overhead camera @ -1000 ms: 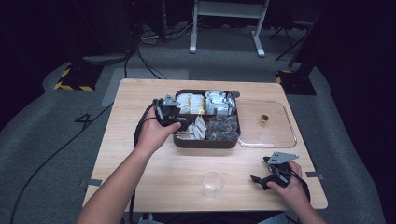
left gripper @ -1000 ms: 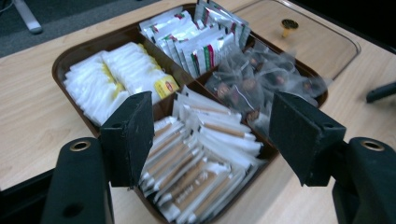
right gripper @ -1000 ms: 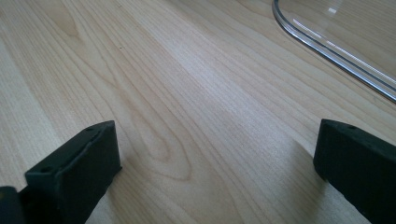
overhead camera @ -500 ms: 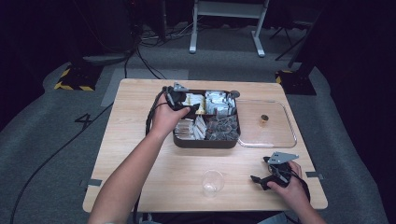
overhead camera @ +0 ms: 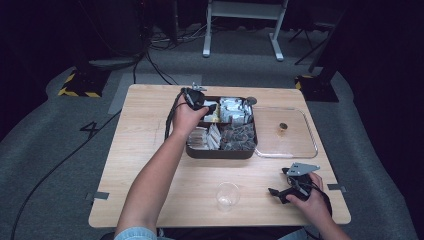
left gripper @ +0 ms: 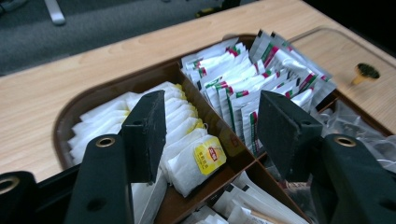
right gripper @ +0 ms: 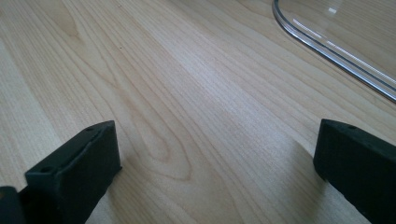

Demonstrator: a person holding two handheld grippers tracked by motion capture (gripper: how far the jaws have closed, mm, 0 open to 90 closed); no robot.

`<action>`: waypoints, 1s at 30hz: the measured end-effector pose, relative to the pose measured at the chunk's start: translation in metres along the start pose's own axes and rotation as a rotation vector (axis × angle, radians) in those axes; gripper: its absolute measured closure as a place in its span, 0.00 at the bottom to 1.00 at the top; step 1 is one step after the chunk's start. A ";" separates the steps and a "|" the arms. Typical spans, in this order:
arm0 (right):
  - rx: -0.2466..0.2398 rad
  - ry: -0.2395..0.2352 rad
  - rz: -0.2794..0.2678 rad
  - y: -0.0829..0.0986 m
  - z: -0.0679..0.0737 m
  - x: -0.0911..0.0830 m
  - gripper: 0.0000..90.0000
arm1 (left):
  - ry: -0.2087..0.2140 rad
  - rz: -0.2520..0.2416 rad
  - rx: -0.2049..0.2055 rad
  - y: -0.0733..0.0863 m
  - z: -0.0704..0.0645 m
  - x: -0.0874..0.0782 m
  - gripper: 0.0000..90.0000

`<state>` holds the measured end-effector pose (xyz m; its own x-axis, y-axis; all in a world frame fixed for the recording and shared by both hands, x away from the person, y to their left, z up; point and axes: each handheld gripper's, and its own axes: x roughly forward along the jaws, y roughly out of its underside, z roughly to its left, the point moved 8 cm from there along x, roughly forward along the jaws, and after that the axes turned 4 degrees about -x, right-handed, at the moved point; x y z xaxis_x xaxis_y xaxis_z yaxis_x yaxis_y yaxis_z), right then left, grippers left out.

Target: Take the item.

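Observation:
A brown compartment tray stands mid-table. Its far-left compartment holds white tea bags, one with a yellow tag. Beside them stand red-and-green sachets. My left gripper hovers over that far-left compartment, and its jaws are open around the tea bags without touching them. In its own view the left gripper holds nothing. My right gripper rests low over bare wood at the front right. In its own view the right gripper is wide open and empty.
A clear lid with a small dark knob lies flat to the right of the tray; its rim is ahead of the right jaws. A clear cup stands near the front edge. Cables trail off the table's left.
My left gripper has moved away from the person, from the tray's near-left part to over its far-left compartment. The right gripper has stayed put.

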<state>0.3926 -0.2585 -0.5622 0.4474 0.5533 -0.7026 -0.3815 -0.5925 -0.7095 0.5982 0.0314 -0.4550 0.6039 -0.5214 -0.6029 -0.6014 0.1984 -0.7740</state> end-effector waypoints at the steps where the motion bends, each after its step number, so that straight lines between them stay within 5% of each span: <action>1: 0.000 0.000 0.000 0.000 0.000 0.000 0.01 | 0.006 0.029 0.000 0.002 -0.001 0.004 0.49; 12: -0.001 -0.001 0.000 0.000 0.000 0.000 0.01 | 0.007 0.195 -0.022 0.017 0.000 0.034 0.55; 30: -0.008 -0.013 0.000 -0.001 0.000 0.001 0.01 | -0.010 0.258 -0.039 0.029 0.014 0.055 0.54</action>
<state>0.3933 -0.2576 -0.5623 0.4373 0.5608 -0.7031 -0.3746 -0.5972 -0.7093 0.6216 0.0200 -0.5133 0.4330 -0.4498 -0.7811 -0.7554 0.2918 -0.5868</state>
